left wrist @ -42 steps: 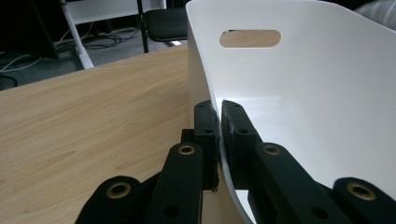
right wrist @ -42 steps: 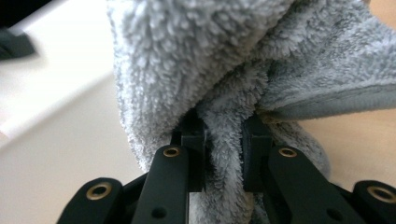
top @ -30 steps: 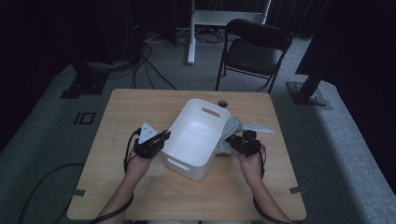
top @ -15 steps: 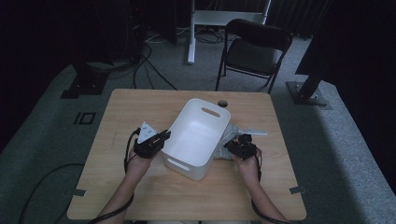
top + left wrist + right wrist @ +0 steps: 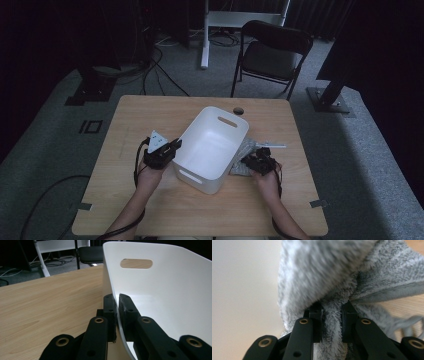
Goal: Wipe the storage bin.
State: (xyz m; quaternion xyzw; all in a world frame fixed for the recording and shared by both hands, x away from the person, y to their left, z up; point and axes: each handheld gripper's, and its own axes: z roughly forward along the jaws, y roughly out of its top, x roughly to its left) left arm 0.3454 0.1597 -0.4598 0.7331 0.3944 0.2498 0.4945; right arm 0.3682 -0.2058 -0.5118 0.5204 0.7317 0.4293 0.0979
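A white plastic bin (image 5: 212, 147) with slot handles sits on the middle of the wooden table (image 5: 150, 112). My left gripper (image 5: 172, 148) is shut on the bin's left wall, one jaw outside and one inside, as the left gripper view shows at the rim (image 5: 117, 315). Right of the bin lies a grey fluffy towel (image 5: 245, 160). My right gripper (image 5: 250, 162) is shut on a fold of that towel (image 5: 332, 315), close against the bin's outer wall (image 5: 242, 290).
A dark round hole (image 5: 238, 110) marks the table behind the bin. A black folding chair (image 5: 272, 55) and a white stand (image 5: 205, 35) are beyond the far edge. Cables run over the grey floor at the left.
My right gripper has sunk a little toward the table with the towel in it. The left gripper and the bin have stayed put.
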